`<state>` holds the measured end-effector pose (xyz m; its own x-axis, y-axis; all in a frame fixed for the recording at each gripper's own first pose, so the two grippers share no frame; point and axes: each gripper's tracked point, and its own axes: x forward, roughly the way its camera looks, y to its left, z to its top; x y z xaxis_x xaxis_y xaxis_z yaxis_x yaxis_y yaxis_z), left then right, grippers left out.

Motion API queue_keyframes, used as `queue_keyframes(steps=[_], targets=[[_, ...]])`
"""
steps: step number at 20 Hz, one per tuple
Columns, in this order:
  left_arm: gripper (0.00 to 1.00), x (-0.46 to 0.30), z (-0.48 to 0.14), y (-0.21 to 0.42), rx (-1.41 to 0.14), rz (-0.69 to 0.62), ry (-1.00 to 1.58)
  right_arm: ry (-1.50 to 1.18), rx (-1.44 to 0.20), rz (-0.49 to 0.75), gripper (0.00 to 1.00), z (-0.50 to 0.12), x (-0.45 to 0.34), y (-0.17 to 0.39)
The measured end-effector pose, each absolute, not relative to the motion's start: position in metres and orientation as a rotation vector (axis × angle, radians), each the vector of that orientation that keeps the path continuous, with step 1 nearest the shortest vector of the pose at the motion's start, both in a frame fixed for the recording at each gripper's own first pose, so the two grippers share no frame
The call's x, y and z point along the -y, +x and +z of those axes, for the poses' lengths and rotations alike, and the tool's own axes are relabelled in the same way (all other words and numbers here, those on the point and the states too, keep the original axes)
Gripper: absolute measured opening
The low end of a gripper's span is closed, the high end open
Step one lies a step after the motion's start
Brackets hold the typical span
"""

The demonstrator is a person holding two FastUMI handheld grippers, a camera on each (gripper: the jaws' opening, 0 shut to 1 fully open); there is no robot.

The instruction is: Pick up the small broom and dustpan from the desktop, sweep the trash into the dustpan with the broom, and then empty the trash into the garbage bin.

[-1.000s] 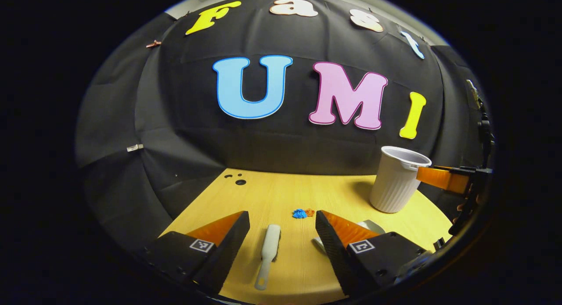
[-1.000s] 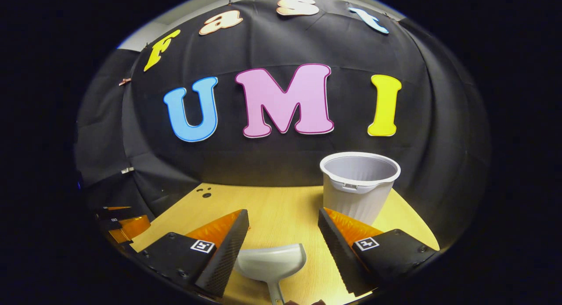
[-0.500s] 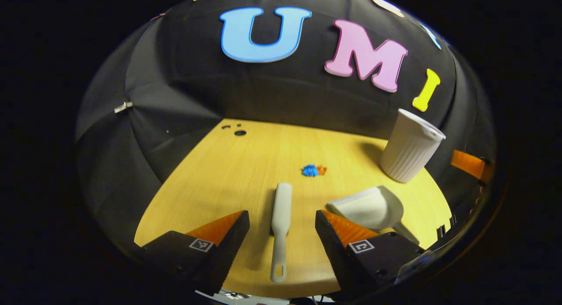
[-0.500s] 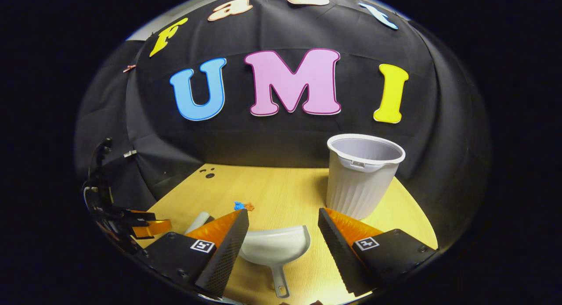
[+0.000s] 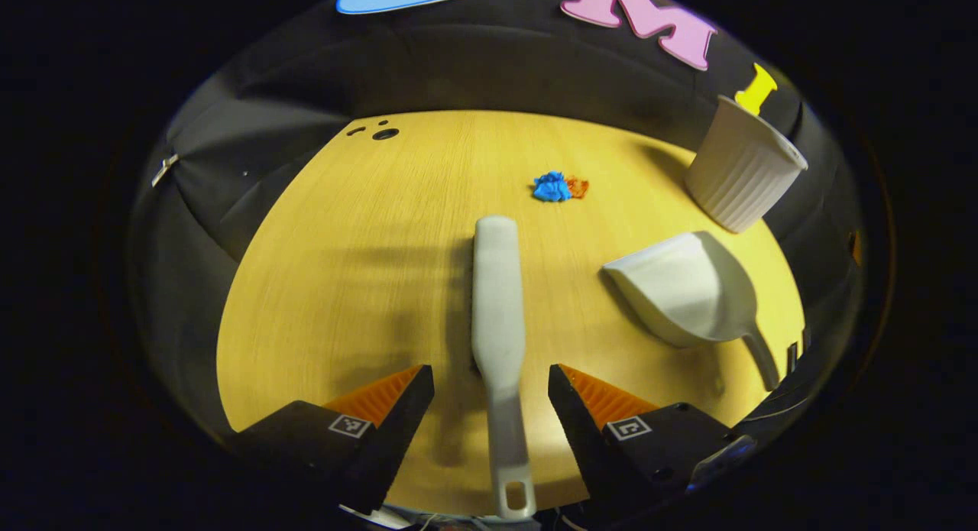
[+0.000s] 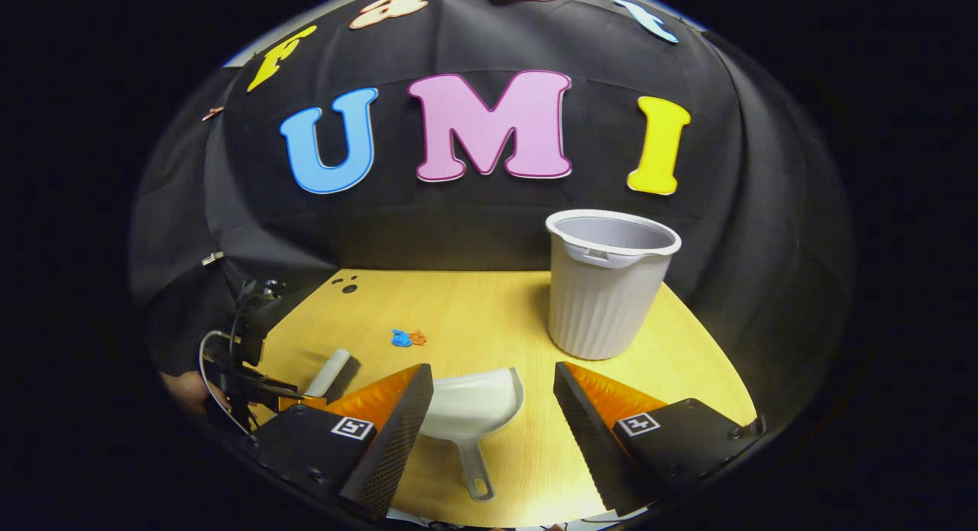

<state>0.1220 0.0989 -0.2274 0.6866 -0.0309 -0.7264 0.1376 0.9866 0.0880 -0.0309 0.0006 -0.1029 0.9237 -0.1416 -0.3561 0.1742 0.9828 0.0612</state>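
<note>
Left gripper (image 5: pixel 490 386) wide open, holding nothing, straddling broom (image 5: pixel 498 302) handle; broom flat on worktop (image 5: pixel 344 271), long axis running straight ahead from gripper toward trash (image 5: pixel 558 187). Right gripper (image 6: pixel 493 393) equally open and empty, dustpan (image 6: pixel 470 409) between fingers, handle pointing back. Dustpan scoop looks empty. Bin (image 6: pixel 607 286) upright beyond, no contents visible.

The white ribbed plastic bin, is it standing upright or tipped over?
Upright. The white ribbed plastic bin stands on its base on the wooden tabletop, open rim facing up, in the right gripper view.
</note>
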Motion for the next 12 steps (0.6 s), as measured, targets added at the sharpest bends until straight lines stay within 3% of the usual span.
queue_keyframes(steps=[6,10,12], targets=[[0.91,-0.099,-0.256,0.132,-0.922,-0.082,0.177,0.164,-0.39,-0.281,0.99,-0.113,0.031,-0.054],[0.82,-0.094,-0.259,0.139,-0.915,-0.108,0.216,0.19,-0.409,-0.325,0.99,-0.118,0.04,-0.059],[0.71,-0.092,-0.259,0.139,-0.916,-0.11,0.219,0.2,-0.426,-0.319,0.99,-0.123,0.038,-0.058]])
